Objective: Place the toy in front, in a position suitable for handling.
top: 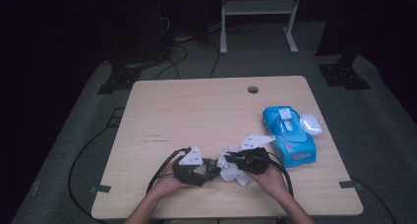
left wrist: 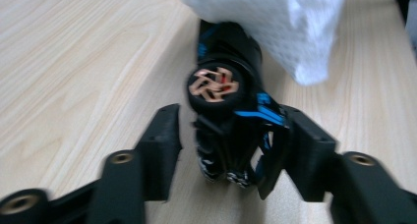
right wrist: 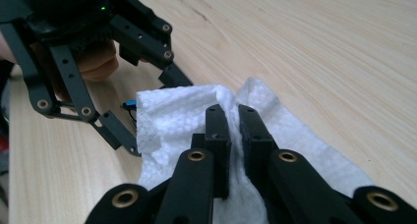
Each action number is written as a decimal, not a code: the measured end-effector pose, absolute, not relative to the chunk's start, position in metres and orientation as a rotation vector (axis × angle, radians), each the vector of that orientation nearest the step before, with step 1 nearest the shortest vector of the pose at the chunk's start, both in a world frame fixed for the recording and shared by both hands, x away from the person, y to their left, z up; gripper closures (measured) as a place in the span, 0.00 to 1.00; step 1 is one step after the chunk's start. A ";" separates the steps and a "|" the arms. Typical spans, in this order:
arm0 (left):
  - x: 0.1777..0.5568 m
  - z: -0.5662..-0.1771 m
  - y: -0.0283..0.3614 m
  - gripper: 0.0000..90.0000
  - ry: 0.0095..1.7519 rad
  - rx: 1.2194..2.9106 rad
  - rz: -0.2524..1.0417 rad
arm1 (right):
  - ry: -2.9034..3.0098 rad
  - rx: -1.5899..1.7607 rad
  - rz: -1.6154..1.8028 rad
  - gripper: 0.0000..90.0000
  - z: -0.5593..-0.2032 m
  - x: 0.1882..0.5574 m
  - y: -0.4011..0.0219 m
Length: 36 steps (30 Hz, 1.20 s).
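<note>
Wooden table (top: 196, 111) underneath. Right gripper (right wrist: 235, 117) clamped tight on white tissue (right wrist: 172, 116), pinched between jaws. Left gripper (left wrist: 231, 130) half-wide around small black motor (left wrist: 223, 86); right pad touching, left pad apart. Tissue just beyond motor.

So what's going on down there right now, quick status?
Right gripper shut on white tissue. Left gripper open around small black motor, right pad touching. Tissue draped over motor's far end. Blue wipes pack stands apart.

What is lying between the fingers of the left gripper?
A small black motor with blue markings and copper windings at its end lies on the table between the left gripper's fingers; the left gripper view shows it.
</note>
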<state>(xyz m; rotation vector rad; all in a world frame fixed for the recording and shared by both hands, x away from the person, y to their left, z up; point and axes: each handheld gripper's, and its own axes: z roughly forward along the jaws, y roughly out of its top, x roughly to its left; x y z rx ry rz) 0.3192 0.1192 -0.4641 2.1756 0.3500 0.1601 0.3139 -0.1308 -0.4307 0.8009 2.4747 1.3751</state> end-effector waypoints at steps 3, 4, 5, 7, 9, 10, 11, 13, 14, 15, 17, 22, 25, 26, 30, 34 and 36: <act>0.322 -0.464 0.122 0.50 0.373 2.149 0.112 | 2.474 0.813 1.376 0.93 -0.431 0.312 -0.132; 0.322 -0.465 0.122 0.55 0.363 2.141 0.102 | 2.470 0.809 1.366 0.93 -0.430 0.312 -0.131; 0.321 -0.465 0.122 0.63 0.348 2.142 0.108 | 2.467 0.808 1.361 0.93 -0.430 0.312 -0.129; 0.319 -0.464 0.119 0.64 0.327 2.145 0.127 | 2.480 0.805 1.397 0.93 -0.429 0.312 -0.123; 0.318 -0.464 0.118 0.65 0.307 2.154 0.147 | 2.504 0.767 1.427 0.93 -0.427 0.311 -0.110; 0.317 -0.464 0.117 0.65 0.300 2.154 0.153 | 2.521 0.745 1.439 0.93 -0.427 0.310 -0.103; 0.317 -0.464 0.118 0.65 0.295 2.153 0.157 | 2.537 0.718 1.432 0.93 -0.427 0.309 -0.096; 0.317 -0.464 0.119 0.65 0.292 2.154 0.158 | 2.546 0.675 1.393 0.93 -0.428 0.308 -0.087; 0.317 -0.465 0.120 0.65 0.286 2.152 0.161 | 2.549 0.673 1.394 0.93 -0.428 0.309 -0.088; 0.317 -0.465 0.120 0.65 0.285 2.152 0.162 | 2.539 0.695 1.385 0.93 -0.428 0.310 -0.092; 0.317 -0.465 0.120 0.65 0.285 2.154 0.162 | 2.513 0.715 1.379 0.93 -0.427 0.313 -0.101; 0.318 -0.464 0.118 0.65 0.284 2.155 0.164 | 2.471 0.766 1.401 0.93 -0.430 0.310 -0.106; 0.317 -0.464 0.119 0.65 0.287 2.157 0.165 | 2.519 0.681 1.454 0.93 -0.433 0.302 -0.086; 0.317 -0.464 0.119 0.65 0.286 2.156 0.165 | 2.512 0.646 1.432 0.93 -0.432 0.300 -0.082; 0.318 -0.465 0.120 0.65 0.286 2.148 0.162 | 2.487 0.689 1.373 0.93 -0.429 0.307 -0.096; 0.318 -0.465 0.118 0.65 0.293 2.145 0.161 | 2.447 0.745 1.343 0.93 -0.428 0.310 -0.105; 0.318 -0.465 0.117 0.65 0.293 2.150 0.168 | 2.489 0.713 1.416 0.93 -0.429 0.306 -0.094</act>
